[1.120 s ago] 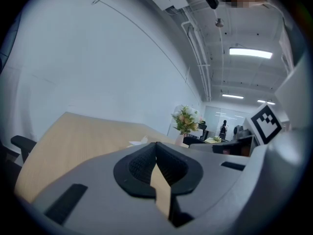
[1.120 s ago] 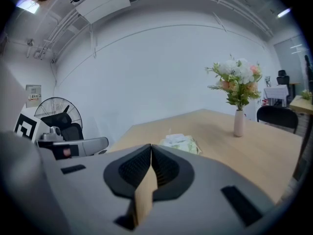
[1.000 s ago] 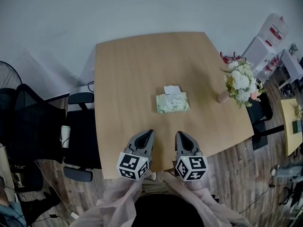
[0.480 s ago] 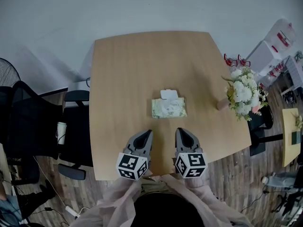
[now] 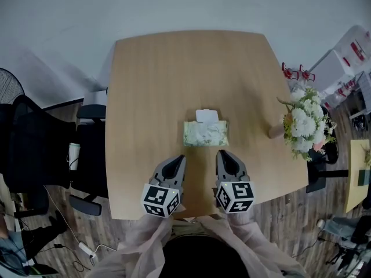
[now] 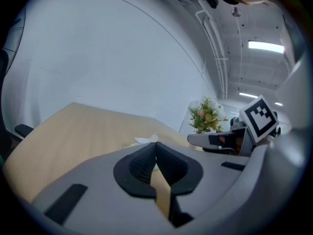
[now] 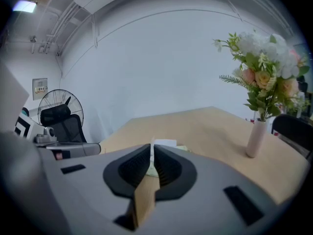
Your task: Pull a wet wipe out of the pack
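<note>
The wet wipe pack [image 5: 205, 134] is pale green with a flower print and lies flat mid-table, its white lid flap [image 5: 207, 116] folded open on the far side. My left gripper [image 5: 181, 158] is shut and empty, a short way in front of the pack's near left corner. My right gripper [image 5: 222, 154] is also shut and empty, just before the near right corner. In the left gripper view the closed jaws [image 6: 155, 144] hide most of the pack [image 6: 143, 140]. From the right gripper view only the flap [image 7: 165, 143] shows past the closed jaws [image 7: 151, 146].
A vase of flowers [image 5: 302, 126] stands near the wooden table's [image 5: 151, 86] right edge. Black office chairs [image 5: 40, 149] sit left of the table, with a fan [image 5: 8, 88] behind them. The table's near edge runs just under my grippers.
Both grippers have moved forward over the table toward the pack, and the gap to it has shrunk. Their jaws stay closed. The pack has not moved on the table.
</note>
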Tool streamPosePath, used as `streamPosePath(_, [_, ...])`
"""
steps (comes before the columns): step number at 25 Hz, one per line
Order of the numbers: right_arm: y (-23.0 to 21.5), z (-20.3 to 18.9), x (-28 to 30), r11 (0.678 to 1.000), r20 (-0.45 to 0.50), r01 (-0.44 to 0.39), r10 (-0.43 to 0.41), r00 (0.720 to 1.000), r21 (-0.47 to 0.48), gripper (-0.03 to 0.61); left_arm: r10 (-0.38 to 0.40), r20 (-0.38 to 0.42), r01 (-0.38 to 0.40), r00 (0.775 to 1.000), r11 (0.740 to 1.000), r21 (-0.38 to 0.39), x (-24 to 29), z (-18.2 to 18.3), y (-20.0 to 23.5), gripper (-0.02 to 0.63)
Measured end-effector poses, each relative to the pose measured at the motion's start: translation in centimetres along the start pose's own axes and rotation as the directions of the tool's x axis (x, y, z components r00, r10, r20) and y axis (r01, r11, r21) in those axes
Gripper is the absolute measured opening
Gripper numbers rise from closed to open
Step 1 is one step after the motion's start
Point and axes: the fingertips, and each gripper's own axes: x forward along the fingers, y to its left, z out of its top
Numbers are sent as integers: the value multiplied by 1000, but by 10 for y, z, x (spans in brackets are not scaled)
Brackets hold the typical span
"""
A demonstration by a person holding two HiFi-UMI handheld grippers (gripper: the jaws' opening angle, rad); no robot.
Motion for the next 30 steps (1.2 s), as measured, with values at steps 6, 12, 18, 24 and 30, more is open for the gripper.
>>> streamPosePath(6, [-14,1,19,999,-26,-37,36,999,-35,70,24,-10,-24,1000,1000,-3,19,0,5,12])
streamPosePath(12, [-21,-7,38,996,-68,-76,73,995,-44,119,42,-15,-43,999,999,-14,38,-1,9,12])
streamPosePath(18, [-23,-15,59,990,-111,-131,124,986,-53,168,75,-29,-75,997,997,-26,50,-7,17,12])
streamPosePath(24, [-22,-25,80,981,-172,-181,166,971,-77,233,106,-47,-107,993,994,-38,60,-14,27,12])
streamPosePath(30, [-22,-34,96,970,-219,-219,192,957,-103,249,132,-64,-135,989,990,-47,67,-19,41,12])
